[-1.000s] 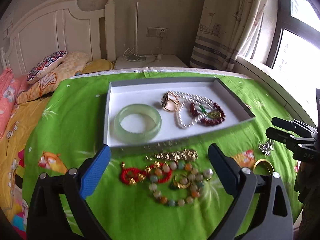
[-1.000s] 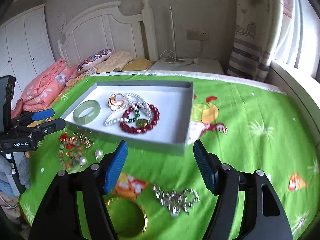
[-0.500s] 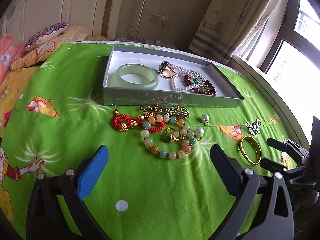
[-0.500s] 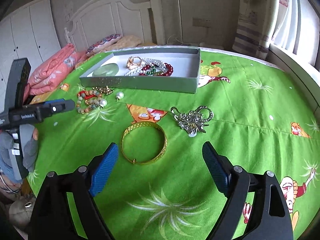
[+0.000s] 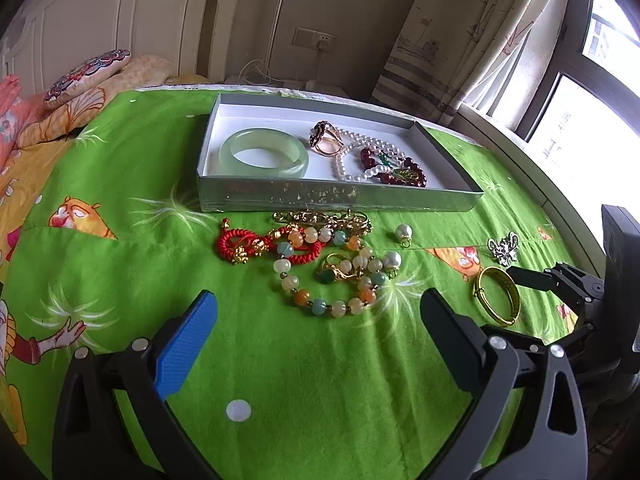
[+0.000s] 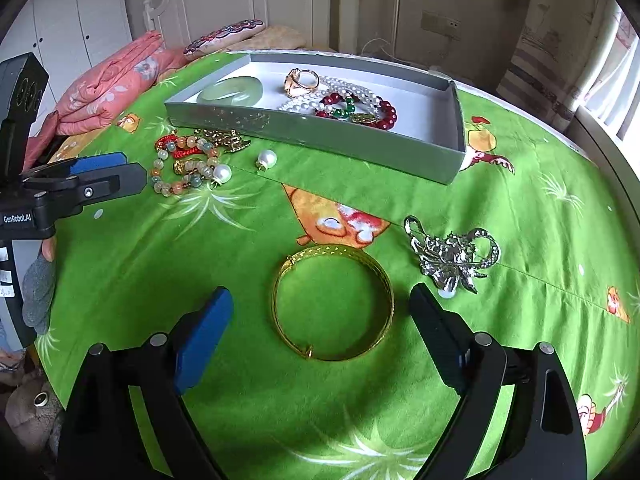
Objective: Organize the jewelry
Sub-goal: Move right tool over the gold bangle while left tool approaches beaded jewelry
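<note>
Gold is showing between the spread fingers of the right gripper (image 6: 320,320): the gold bangle (image 6: 333,302) is lying flat on the green cloth (image 6: 520,208), now closer under that gripper than half a second ago, with nothing held. The silver brooch (image 6: 452,256) is sitting just right of the bangle. The left gripper (image 5: 318,320) is also hanging with its fingers wide apart and holding nothing, facing the beaded bracelet (image 5: 328,276) and red cord bracelet (image 5: 256,242), which now appear nearer to it. Farther off, the grey tray (image 5: 340,198) is holding the jade bangle (image 5: 264,152), a ring (image 5: 326,140), pearls (image 5: 360,158) and red beads (image 5: 400,168), all unchanged.
</note>
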Available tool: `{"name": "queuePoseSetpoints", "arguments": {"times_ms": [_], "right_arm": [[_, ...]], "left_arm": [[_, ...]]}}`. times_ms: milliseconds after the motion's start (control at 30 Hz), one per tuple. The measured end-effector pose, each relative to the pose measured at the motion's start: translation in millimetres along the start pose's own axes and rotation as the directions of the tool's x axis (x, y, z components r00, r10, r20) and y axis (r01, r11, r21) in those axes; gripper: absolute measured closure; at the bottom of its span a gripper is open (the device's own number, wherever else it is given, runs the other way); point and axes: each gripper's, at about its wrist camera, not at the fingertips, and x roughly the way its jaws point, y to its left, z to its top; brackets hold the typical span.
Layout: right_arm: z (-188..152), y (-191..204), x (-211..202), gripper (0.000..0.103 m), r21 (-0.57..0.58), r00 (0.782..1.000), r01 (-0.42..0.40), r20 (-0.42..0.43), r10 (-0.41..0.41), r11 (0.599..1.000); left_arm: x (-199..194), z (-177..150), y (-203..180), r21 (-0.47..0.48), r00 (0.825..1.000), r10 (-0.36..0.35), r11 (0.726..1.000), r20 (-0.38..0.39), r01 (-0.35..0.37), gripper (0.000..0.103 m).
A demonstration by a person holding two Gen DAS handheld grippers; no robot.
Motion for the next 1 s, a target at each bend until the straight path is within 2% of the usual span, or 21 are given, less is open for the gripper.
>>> {"name": "queuePoseSetpoints", "arguments": {"times_ms": [100,133,233,367,667,867,1000], "right_arm": [[-1.4,0.5,-1.3,0.015,-0.004,1.0,-0.001,0.004,0.001,1.0],[-2.3,0.7,-2.6,0.018,-0.004,1.0,0.001,0.01,-0.001,1.0],[-3.6,-2.7,-9.3,0.045,0.012,0.999,0.009,0.04,-0.009,1.0],[-7.1,-0.7,-14.1,0.045,0.015,0.997,0.04,0.061,-0.041,0.999],[-19.7,-23.9,-44.8,0.045,0.135,0.971,-0.063,0.236,0.03,0.989],[-19.2,-21.5,-45.7,0.045,0.132,0.97,-0.065,0.241,0.031,0.989],[-20.0,-21.2,-45.3,0.045,0.129,0.97,-0.066,0.24,0.034,0.989]], "left_arm": [[0.0,-0.4,0.2,0.0,1.0,-0.002,1.0,-0.001,0.002,0.003],[0.0,-0.3,0.1,0.0,1.0,-0.002,1.0,-0.001,0.002,0.003],[0.1,-0.8,0.3,-0.001,1.0,-0.003,1.0,-0.002,0.003,0.003],[0.5,-0.8,0.2,-0.004,1.0,-0.003,1.0,-0.002,0.003,0.003],[0.2,-0.6,0.3,-0.006,1.0,0.009,1.0,-0.007,-0.009,0.003],[1.7,0.0,3.5,-0.024,0.999,0.045,0.999,-0.019,-0.045,0.003],[9.5,0.5,-1.4,0.011,0.995,0.079,0.997,-0.068,-0.079,0.003]]}}
